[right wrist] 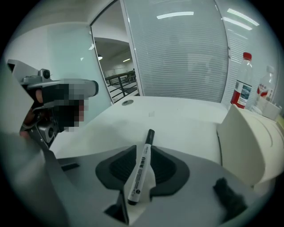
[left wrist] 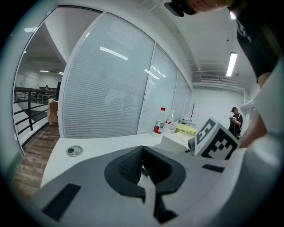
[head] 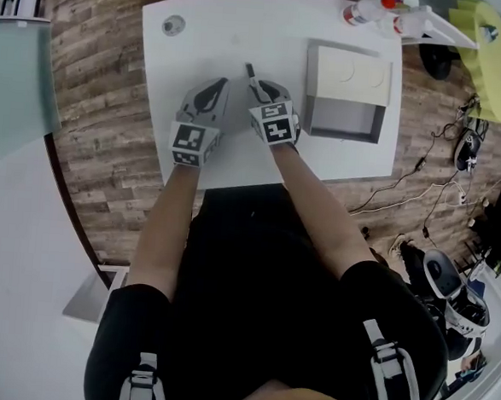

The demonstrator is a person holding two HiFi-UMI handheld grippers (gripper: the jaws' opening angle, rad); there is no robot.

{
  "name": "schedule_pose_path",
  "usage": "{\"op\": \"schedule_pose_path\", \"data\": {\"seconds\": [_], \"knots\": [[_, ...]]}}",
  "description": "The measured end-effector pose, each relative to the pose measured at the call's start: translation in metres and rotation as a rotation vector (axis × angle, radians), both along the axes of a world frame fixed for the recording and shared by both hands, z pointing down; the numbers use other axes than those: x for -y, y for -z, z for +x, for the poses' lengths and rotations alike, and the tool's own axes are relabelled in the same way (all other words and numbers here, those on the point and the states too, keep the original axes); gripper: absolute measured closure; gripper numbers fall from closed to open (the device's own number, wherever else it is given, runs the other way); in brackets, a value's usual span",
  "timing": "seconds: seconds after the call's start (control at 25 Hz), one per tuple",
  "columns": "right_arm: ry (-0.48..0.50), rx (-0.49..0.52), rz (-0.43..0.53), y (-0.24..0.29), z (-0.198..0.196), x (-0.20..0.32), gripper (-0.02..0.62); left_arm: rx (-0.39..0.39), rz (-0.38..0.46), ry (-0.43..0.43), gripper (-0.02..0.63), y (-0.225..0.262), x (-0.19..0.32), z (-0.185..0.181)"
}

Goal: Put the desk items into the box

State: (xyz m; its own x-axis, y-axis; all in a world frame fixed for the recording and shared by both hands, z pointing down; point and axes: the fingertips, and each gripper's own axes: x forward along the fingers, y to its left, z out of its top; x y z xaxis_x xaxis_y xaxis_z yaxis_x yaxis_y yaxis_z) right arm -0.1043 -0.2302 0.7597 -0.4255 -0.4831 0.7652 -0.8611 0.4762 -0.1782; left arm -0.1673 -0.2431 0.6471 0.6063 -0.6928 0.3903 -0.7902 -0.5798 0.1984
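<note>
We hold both grippers over the white desk [head: 227, 39] near the middle of the head view. The right gripper [head: 260, 89] has its jaws closed on a marker [head: 252, 77]. In the right gripper view, the right gripper [right wrist: 139, 176] pinches the marker [right wrist: 145, 150] between its ribbed pads. The white barrel lies along the jaws and the black cap points away from us, past the tips.

The left gripper [head: 214, 91] sits just to the left of the right one. In its own view the left gripper [left wrist: 143, 166] has its jaws pressed together with nothing between them.

The box [head: 341, 134] stands open on the desk just right of the right gripper, with its lid tipped up at the far side. We see no items in the part of its inside that shows. The box [right wrist: 248, 142] fills the right edge of the right gripper view.

Water bottles [head: 366, 8] stand at the upper right corner of the desk. A round grommet [head: 173, 24] sits in the desk's upper left corner.
</note>
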Motion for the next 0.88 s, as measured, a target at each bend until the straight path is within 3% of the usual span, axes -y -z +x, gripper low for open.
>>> {"op": "schedule_pose_path", "data": {"seconds": [0.44,0.88], "knots": [[-0.042,-0.116,-0.036,-0.027,0.005,-0.007,0.522,-0.019,-0.012,-0.021,0.594,-0.003,-0.011,-0.003],[-0.053,-0.098,-0.001,0.007,0.003,-0.013,0.525,-0.030,0.018,-0.041,0.594,0.023,-0.019,-0.014]]}}
